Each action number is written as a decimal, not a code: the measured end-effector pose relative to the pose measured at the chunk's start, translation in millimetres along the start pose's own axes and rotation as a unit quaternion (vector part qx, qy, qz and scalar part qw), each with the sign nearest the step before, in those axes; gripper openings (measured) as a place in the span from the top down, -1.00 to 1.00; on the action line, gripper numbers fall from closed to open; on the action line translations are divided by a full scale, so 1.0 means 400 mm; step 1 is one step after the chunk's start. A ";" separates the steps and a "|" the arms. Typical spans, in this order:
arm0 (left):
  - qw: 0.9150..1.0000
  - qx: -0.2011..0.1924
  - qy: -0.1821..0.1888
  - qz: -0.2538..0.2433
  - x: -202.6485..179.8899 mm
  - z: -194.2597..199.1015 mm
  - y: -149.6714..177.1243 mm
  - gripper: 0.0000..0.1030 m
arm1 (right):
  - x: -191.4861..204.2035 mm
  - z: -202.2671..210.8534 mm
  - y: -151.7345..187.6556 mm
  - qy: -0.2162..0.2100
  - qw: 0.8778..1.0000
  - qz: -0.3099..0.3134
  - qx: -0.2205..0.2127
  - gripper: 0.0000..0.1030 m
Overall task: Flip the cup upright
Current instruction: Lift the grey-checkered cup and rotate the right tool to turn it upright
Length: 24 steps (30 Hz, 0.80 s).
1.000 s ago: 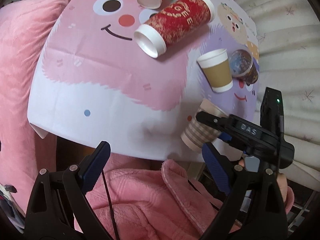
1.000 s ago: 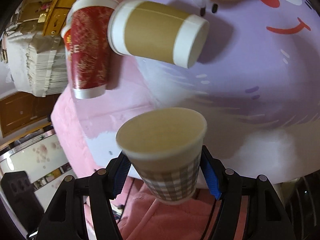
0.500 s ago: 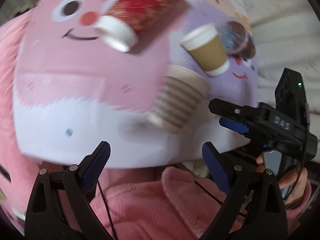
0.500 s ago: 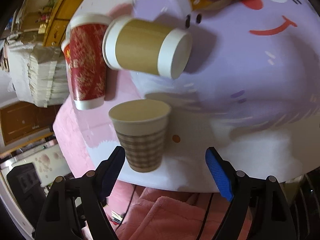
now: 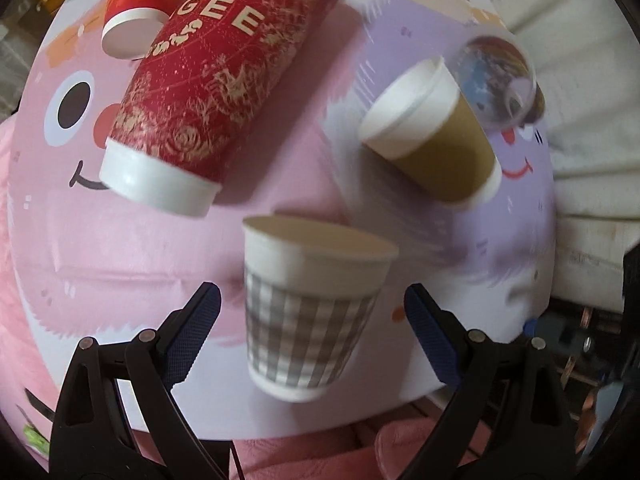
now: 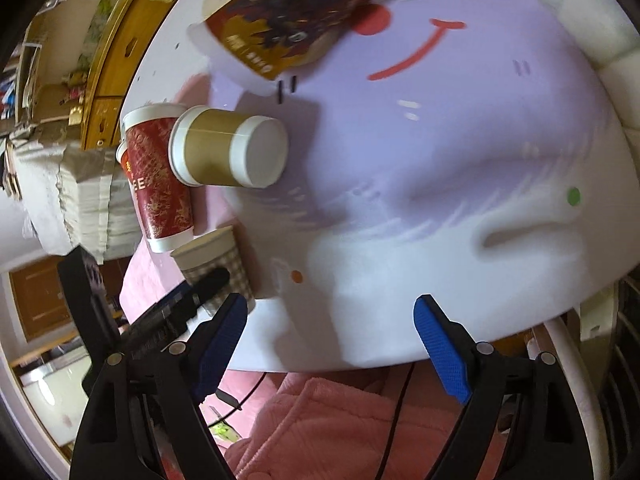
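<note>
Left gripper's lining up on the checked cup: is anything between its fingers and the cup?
Nothing visible. The checked cup stands upright between the open left gripper fingers, not touching either. The big red cup lies beyond it.

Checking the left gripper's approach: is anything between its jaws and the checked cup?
Nothing: in the left wrist view the checked cup stands upright between the open jaws of the left gripper, with only bare mat in the gaps.

- Table [image 5: 280, 208] covered with a pink-and-purple cartoon-face cloth.
- Gingham paper cup [image 5: 308, 304] stands upright near its front edge.
- Tall red cup [image 5: 216, 76], small red cup [image 5: 140, 4], brown cup [image 5: 436, 136] and dark printed cup [image 5: 500, 76] lie tipped.
</note>
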<state>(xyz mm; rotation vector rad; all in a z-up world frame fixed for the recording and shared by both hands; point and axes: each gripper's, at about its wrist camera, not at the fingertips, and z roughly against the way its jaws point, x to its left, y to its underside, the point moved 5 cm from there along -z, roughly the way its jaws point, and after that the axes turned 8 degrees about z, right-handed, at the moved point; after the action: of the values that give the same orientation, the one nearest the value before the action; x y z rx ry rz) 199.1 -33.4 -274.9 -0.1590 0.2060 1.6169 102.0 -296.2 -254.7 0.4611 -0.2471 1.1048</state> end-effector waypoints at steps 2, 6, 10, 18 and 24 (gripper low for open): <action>1.000 -0.004 -0.005 -0.002 0.004 0.001 -0.014 -0.78 | -0.015 0.003 0.009 -0.001 1.000 -0.008 0.002 -0.68; 0.999 -0.021 -0.005 -0.025 -0.004 0.005 -0.024 -0.21 | -0.044 0.002 0.028 -0.003 1.000 -0.020 0.006 -0.68; 0.997 -0.042 0.016 -0.059 -0.026 0.028 -0.021 -0.19 | -0.047 -0.005 0.035 -0.007 1.000 -0.020 0.007 -0.69; 0.988 -0.120 0.059 -0.082 -0.048 0.083 0.004 -0.14 | -0.034 0.003 0.037 -0.005 1.000 -0.009 -0.001 -0.68; 0.958 -0.205 0.115 -0.162 -0.102 0.128 0.027 -0.14 | -0.041 0.005 0.050 -0.002 1.000 -0.012 -0.001 -0.69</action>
<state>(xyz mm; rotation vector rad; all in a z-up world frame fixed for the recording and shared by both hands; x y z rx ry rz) 191.9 -62.1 -215.4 -0.6696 0.0156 1.2927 77.1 -303.0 -255.0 0.4637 -0.2456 1.0806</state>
